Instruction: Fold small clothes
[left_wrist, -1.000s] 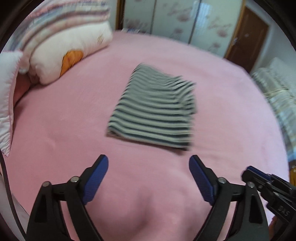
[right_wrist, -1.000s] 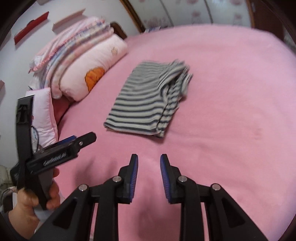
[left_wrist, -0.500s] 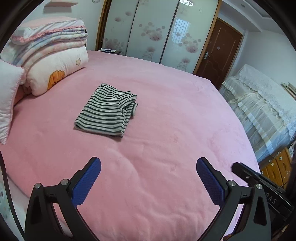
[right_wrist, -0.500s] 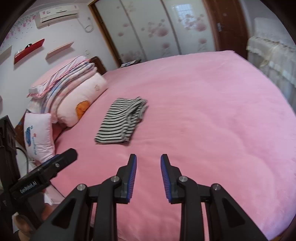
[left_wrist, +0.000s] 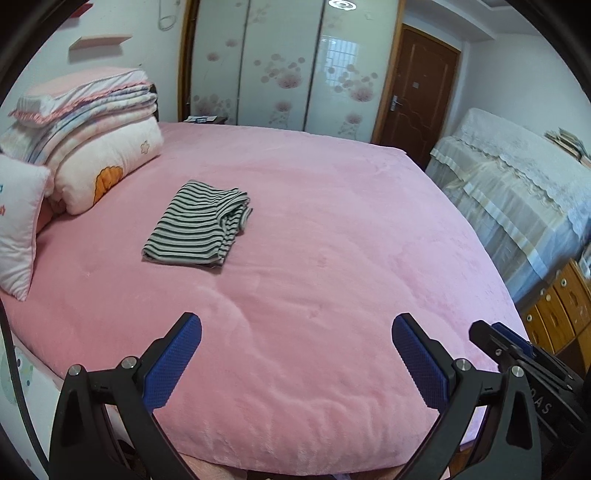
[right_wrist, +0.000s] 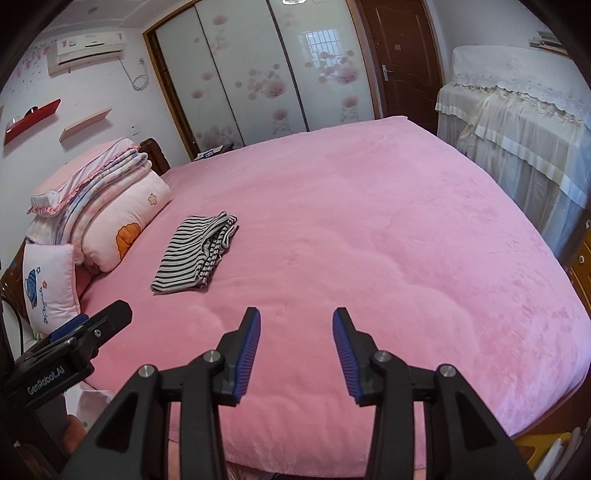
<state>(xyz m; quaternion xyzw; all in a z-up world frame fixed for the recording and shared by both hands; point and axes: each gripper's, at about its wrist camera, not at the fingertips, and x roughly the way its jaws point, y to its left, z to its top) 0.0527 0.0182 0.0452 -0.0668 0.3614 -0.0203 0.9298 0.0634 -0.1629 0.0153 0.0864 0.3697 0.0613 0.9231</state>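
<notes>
Two claws are hovering over the near edge of your pink bed (left_wrist: 332, 221): your left gripper (left_wrist: 296, 354) is gaping wide, empty, while your right gripper (right_wrist: 296, 345) has just been opening, nothing between. Folded striped clothes (left_wrist: 199, 225) are lying well ahead, beside the pillows (left_wrist: 103, 166).

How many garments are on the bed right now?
1. A folded striped garment lies on the pink bed, toward the pillow side, clear of both grippers. The pile at the head looks like bedding, not clothes; anything under it is hidden.
</notes>
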